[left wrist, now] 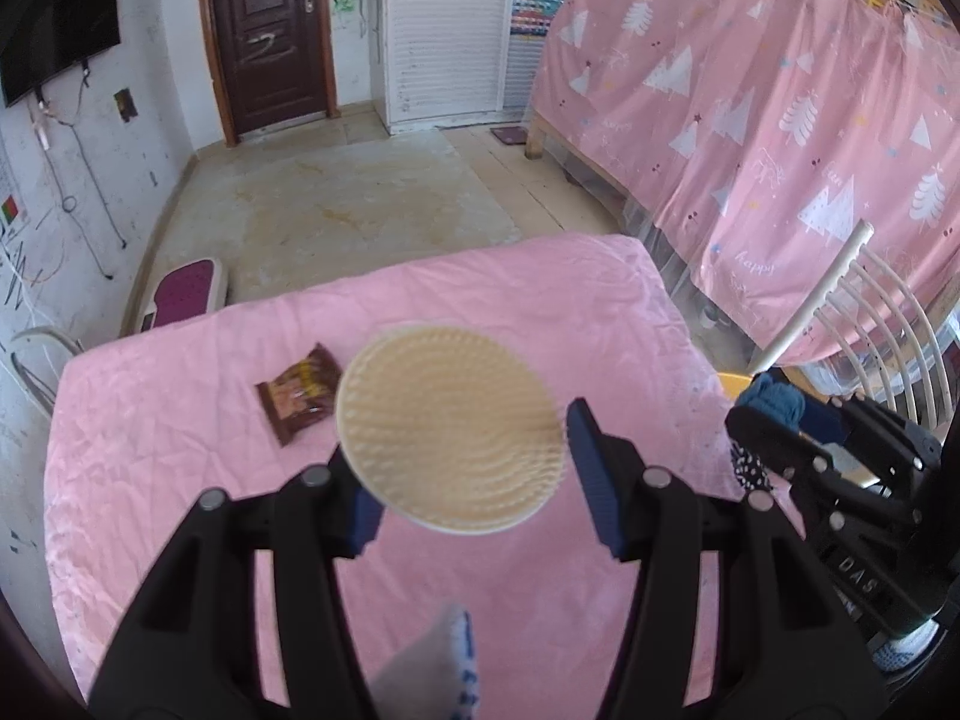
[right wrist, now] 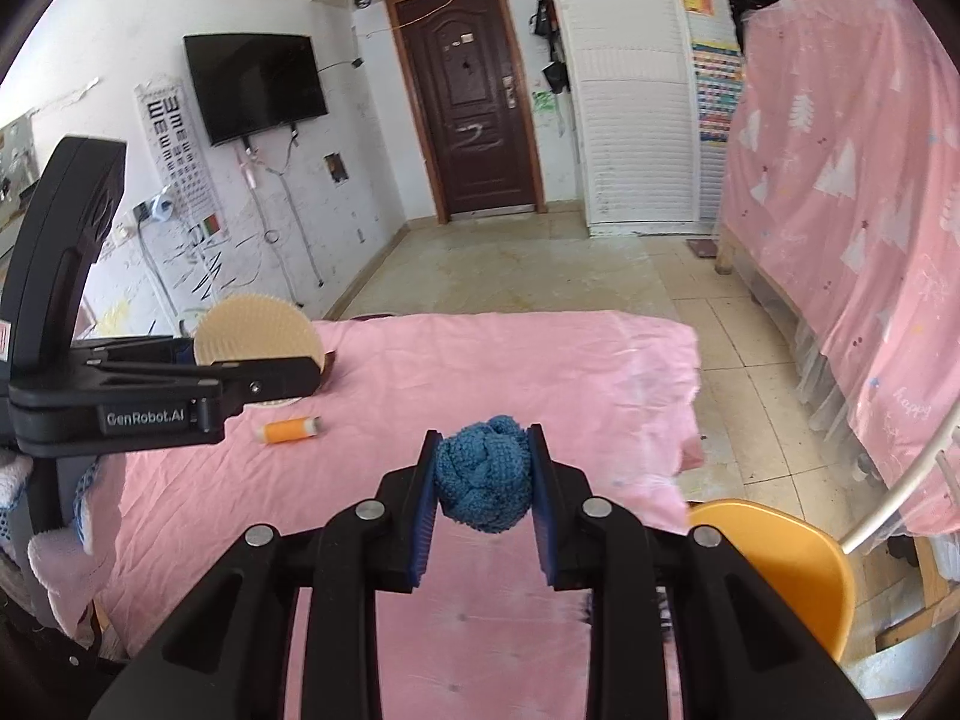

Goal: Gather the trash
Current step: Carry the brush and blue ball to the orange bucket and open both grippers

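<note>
**Both tongs loaded over the pink desk**

The left tongs [left wrist: 462,468] carried a round tan disc [left wrist: 450,426], bristled or nubbed on its face, held off the desk [left wrist: 180,480]. Its left edge sat against the left pad; at the right pad I could not tell whether there was contact, so the hold looked one-sided. The right tongs [right wrist: 483,480] were closed on a blue knitted ball [right wrist: 483,474], squeezed evenly between both pads, a soft, forgiving load.

The trash itself lay untouched: a brown snack wrapper [left wrist: 300,399], crinkled and flat on the cloth, at ten o'clock from the disc in the left view. An orange spool [right wrist: 288,429] lay at ten o'clock from the ball in the right view, just beside the left tongs' arm.

With both tongs occupied, my judgement was that a load had to be set down before the wrapper could be taken. Done well, that meant keeping the disc level so it did not slip out. The wrapper would need a low, pinching approach at one raised edge.
</note>
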